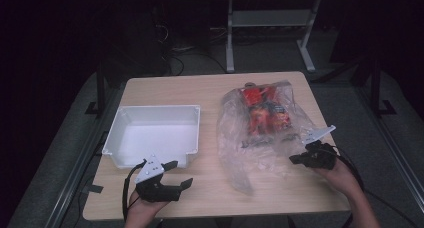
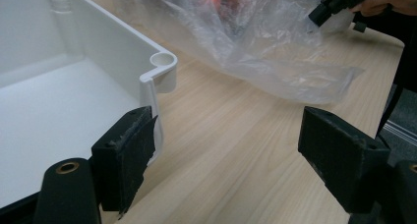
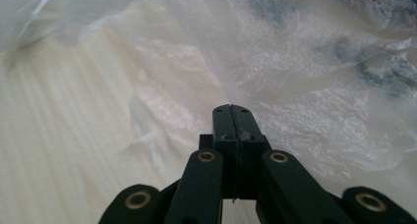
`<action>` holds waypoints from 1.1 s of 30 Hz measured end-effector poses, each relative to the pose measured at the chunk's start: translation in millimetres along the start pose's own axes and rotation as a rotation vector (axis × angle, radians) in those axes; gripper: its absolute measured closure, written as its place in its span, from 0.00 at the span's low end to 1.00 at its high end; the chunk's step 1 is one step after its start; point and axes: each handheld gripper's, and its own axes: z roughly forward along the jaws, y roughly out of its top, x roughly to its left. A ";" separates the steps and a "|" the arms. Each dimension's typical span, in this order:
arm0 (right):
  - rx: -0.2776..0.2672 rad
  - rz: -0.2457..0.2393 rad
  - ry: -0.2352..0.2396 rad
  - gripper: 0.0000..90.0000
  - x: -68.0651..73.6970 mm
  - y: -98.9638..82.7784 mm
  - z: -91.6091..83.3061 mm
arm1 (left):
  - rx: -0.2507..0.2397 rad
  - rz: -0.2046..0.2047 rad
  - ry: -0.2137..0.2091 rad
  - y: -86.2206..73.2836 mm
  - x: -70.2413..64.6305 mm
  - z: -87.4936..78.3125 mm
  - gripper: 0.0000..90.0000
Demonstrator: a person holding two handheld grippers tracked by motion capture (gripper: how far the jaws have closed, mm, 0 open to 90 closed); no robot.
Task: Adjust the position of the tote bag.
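I am holding a gripper in each hand at a light wood table point(image 1: 210, 188).

My left gripper point(image 1: 172, 174) is at about 7 o'clock on the table, near the front edge. Its jaws are spread wide, and there is nothing between them. In the left gripper view, one of its fingers point(image 2: 125, 155) sits right by the near corner of the white bin point(image 2: 164, 67), and bare table shows in the gap.

The white bin point(image 1: 155, 133) is at about 9 o'clock on the table. It is an open box with tall sides, and I see nothing inside it.

A clear plastic bag point(image 1: 250, 138) lies at about 3 o'clock on the table. It is crinkly and see-through. Inside it, toward the back, are red and black things point(image 1: 262, 110), but they are too blurry for me to tell what they are. The loose end of the bag spreads flat toward the front of the table.

My right gripper point(image 1: 296, 159) is at about 4 o'clock, at the bag's right edge. In the right gripper view its fingers point(image 3: 232, 123) are pressed tight together, right up against the plastic. I cannot tell if they are pinching a bit of the bag or not.
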 end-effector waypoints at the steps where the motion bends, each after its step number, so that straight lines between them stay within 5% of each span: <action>1: 0.003 -0.025 0.008 1.00 6.8 -1.3 -0.3 | 0.003 0.001 -0.005 0.2 -1.2 1.4 0.24; 15: 0.006 -0.098 0.062 1.00 39.6 -10.4 -1.7 | 0.005 0.005 -0.029 1.1 -7.3 5.5 0.24; 24: 0.000 -0.106 0.079 1.00 45.3 -12.4 -2.4 | 0.007 0.018 -0.044 2.0 -13.0 8.5 0.24; 29: -0.053 -0.083 0.064 0.87 44.6 -10.8 -16.4 | -0.011 0.002 -0.089 7.5 -16.6 10.8 0.26; 33: -0.103 -0.069 0.033 0.75 41.5 -9.9 -30.7 | -0.005 0.029 -0.140 21.3 -24.5 20.1 0.28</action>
